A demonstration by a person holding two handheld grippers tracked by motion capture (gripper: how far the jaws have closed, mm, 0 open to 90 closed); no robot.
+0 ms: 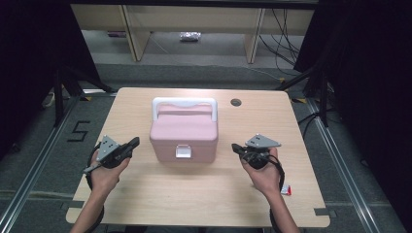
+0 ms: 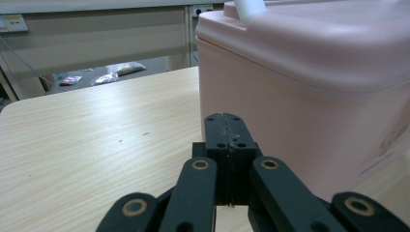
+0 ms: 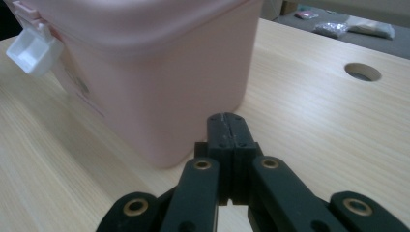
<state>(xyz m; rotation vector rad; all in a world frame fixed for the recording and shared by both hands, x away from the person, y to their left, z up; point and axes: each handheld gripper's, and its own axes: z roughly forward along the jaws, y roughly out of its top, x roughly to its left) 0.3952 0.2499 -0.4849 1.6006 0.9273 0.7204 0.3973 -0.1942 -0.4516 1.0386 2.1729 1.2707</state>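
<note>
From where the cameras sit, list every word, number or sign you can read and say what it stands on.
"5": black marking on the grey floor left of the table.
Faint grey print on the pink box, low on its front wall: too blurred to read.
Label on a wall plate in the left gripper view: too small to read.

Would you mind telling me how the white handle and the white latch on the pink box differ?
The handle is a long, wide bar arching over the lid of the pink box; the latch is a small squarish flap. The handle sits on top, toward the far side; the latch hangs on the front wall facing the person. Both are white plastic, and neither is touched by a gripper.
</note>
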